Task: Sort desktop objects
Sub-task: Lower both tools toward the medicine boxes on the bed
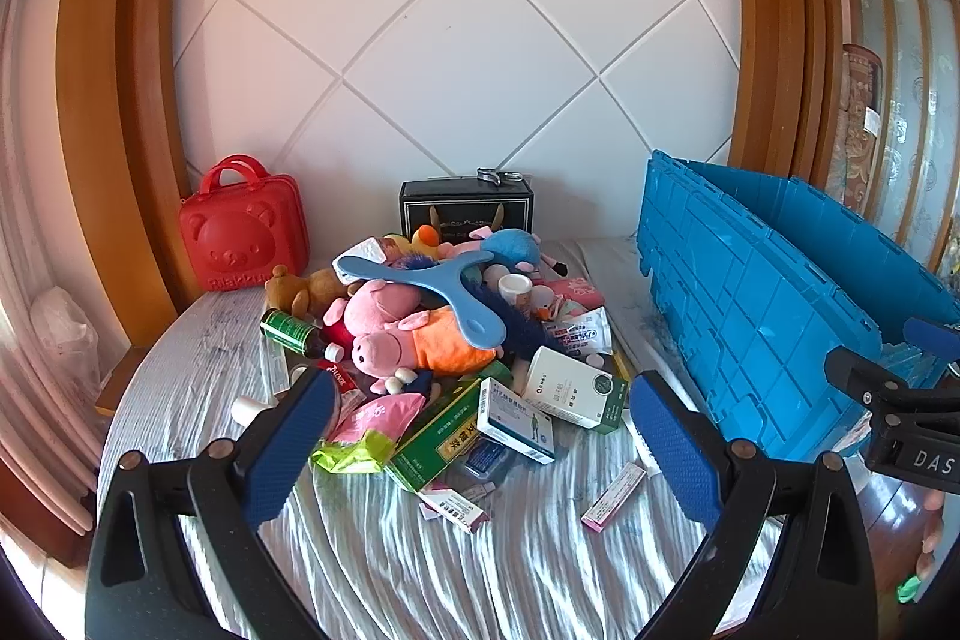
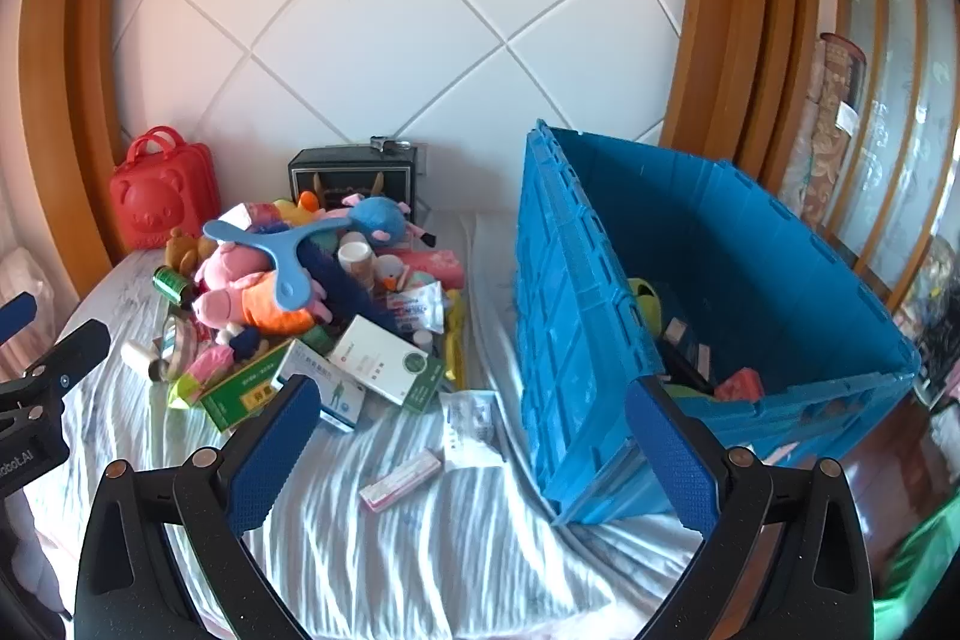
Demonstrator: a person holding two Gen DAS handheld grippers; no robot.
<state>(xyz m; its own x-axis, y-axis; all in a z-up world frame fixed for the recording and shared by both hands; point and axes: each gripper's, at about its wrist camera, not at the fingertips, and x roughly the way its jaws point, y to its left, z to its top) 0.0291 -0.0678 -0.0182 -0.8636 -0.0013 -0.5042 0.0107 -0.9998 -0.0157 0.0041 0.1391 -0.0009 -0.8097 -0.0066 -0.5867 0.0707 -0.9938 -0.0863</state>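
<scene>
I hold both grippers — left gripper (image 1: 480, 436), right gripper (image 2: 474, 436) — jaws spread wide, empty, above the heaped plush toys and medicine boxes (image 1: 444, 340) beside the blue ribbed plastic crate (image 2: 720, 292)

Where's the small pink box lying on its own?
In both wrist views the small pink box lies alone on the striped sheet, near side of the pile, left of the blue crate.

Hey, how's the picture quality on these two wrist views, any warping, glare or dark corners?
Left wrist view: strong fisheye bending bows the wooden frame, corners go black, and the pile of toys and boxes is sharp. Right wrist view: same curving and dark corners, bright daylight streaks the striped sheet, a green blur smears the lower right, and the blue crate is clear.
</scene>
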